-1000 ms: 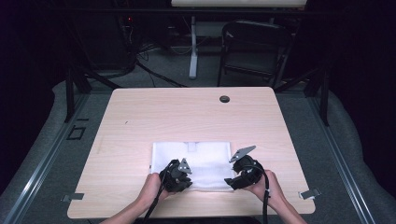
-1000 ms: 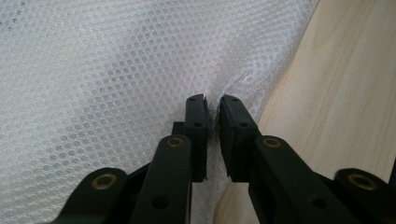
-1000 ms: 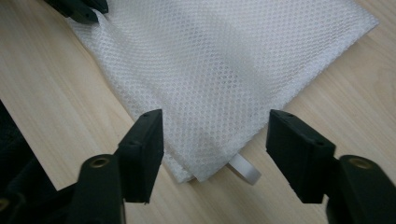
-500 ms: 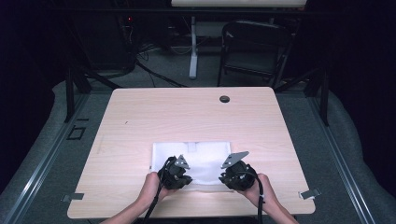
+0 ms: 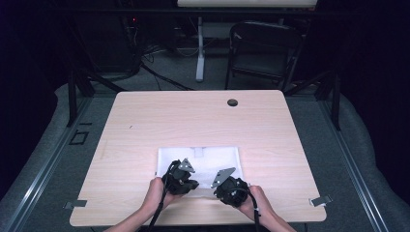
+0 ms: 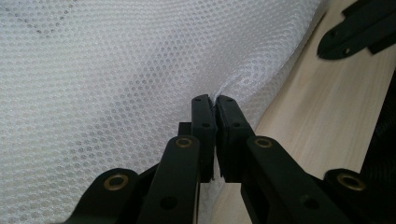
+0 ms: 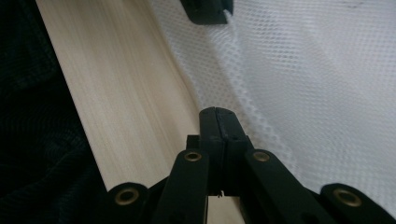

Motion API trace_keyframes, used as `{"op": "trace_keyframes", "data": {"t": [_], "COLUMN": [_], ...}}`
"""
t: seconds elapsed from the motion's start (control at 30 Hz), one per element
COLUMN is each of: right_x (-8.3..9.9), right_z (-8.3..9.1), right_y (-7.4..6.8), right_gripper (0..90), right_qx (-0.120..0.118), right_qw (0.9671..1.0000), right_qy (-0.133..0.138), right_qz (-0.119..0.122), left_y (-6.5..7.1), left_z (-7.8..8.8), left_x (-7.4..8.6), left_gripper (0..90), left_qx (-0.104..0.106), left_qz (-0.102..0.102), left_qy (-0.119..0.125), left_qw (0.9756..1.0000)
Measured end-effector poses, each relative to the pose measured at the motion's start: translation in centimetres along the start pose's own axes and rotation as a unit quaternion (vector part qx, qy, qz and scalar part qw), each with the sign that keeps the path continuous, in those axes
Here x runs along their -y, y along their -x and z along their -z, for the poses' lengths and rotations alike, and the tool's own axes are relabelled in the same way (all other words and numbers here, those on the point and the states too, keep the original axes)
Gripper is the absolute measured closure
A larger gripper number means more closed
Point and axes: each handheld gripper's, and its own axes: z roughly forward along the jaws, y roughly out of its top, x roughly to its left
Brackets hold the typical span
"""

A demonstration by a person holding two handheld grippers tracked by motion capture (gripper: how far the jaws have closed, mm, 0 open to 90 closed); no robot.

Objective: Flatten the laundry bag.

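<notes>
A white mesh cloth lies flat near the front of the wooden table. My left gripper sits at its near edge; in the left gripper view the jaws are shut, pinching a puckered bit of the cloth's edge. My right gripper rests to its right on the same edge. Its jaws have just been closing and now stand shut, tips on the cloth's hem, which seems caught between them. Each gripper view shows the other gripper's black jaws farther along the edge.
Bare wood runs along the front edge under both hands. A dark cable hole marks the table's far side. Metal clamps sit at the front corners. A folding chair stands behind the table.
The right gripper has slid left along the cloth's near edge, closer to the left gripper. The left gripper and the cloth have stayed put.
</notes>
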Motion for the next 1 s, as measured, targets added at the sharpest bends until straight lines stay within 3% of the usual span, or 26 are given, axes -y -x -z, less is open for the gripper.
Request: {"op": "trace_keyframes", "data": {"t": [0.27, 0.5, 0.6, 1.0], "right_x": [-0.2, -0.1, -0.1, 0.0], "right_z": [-1.8, -2.6, -3.0, -3.0], "right_y": [0.3, 1.0, 1.2, 1.7], "right_gripper": [90.0, 90.0, 90.0, 90.0], "right_qx": [-0.006, 0.009, 0.011, 0.002], "right_qw": [0.9997, 0.9996, 0.9991, 0.9988], "right_qy": [-0.023, -0.027, -0.041, -0.047], "right_qz": [0.009, -0.003, -0.002, -0.008], "left_y": [0.0, 0.0, 0.2, 0.3], "left_z": [0.4, 0.8, 0.9, 1.3], "left_x": [-0.1, -0.3, -0.3, -0.3], "left_gripper": [87.2, 87.2, 87.3, 87.8], "left_qx": [-0.001, -0.002, -0.006, -0.011], "left_qz": [0.0, 0.002, 0.0, -0.003], "left_qy": [0.01, 0.024, 0.028, 0.038], "left_qw": [0.9999, 0.9997, 0.9996, 0.9992]}}
